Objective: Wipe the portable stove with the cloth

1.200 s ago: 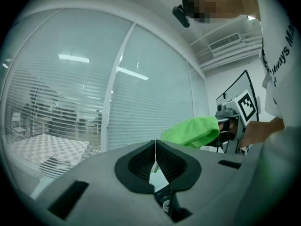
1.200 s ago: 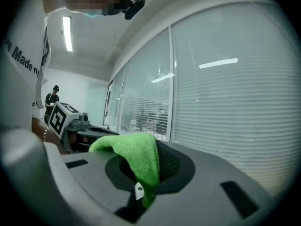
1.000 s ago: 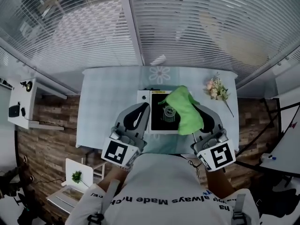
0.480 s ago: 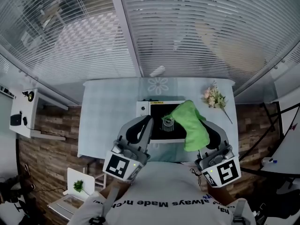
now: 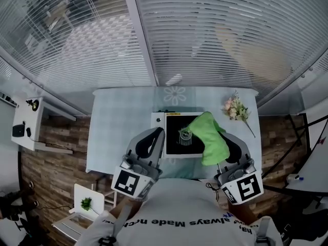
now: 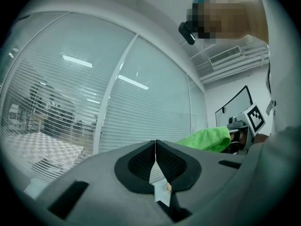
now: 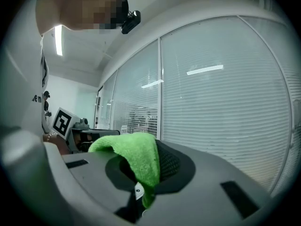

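Observation:
The portable stove (image 5: 174,143), a white frame with a black top and a round burner (image 5: 185,135), sits on the table in the head view. A green cloth (image 5: 211,136) drapes over its right edge. My right gripper (image 5: 219,133) is shut on the cloth (image 7: 137,158), which hangs over the jaws and hides the fingertips (image 7: 165,163). My left gripper (image 5: 158,135) is held over the stove's left edge, its jaws pressed together with nothing between them (image 6: 155,144). Both gripper views face the window blinds, not the stove.
The stove stands on a pale checked table (image 5: 120,127) against a wall of window blinds (image 5: 215,40). A small bunch of flowers (image 5: 234,108) lies at the table's right end. A white shelf (image 5: 28,124) stands to the left.
The right gripper and the cloth have drawn a little right and toward me, from over the stove top to its right edge. The left gripper has hardly moved.

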A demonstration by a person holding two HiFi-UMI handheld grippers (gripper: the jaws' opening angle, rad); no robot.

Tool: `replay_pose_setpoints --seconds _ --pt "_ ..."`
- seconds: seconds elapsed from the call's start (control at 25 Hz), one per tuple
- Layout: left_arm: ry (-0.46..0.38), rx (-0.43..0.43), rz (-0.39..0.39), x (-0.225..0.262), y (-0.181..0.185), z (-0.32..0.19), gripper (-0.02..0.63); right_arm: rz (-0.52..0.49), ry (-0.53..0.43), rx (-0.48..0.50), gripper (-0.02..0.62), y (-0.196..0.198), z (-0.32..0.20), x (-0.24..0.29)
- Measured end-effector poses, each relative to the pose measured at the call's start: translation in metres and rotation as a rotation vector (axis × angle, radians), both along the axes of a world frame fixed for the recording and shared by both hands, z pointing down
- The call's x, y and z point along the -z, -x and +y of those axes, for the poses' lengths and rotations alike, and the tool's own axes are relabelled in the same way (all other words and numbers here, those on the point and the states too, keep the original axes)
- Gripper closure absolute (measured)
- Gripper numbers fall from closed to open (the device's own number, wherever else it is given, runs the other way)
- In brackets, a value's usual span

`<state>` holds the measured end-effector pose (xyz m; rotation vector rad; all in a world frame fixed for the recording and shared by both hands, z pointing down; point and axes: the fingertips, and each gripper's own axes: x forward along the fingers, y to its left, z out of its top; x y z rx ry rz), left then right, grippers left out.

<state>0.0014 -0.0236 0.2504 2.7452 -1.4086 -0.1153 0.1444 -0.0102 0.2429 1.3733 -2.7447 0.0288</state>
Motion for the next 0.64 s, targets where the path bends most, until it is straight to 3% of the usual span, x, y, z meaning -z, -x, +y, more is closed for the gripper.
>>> replay_pose_setpoints --seconds 0.64 --pt "-0.005 -0.026 0.012 0.0046 -0.0044 0.0037 0.594 0.02 -0.017 -0.006 0.569 0.0027 0.0026 0.0083"
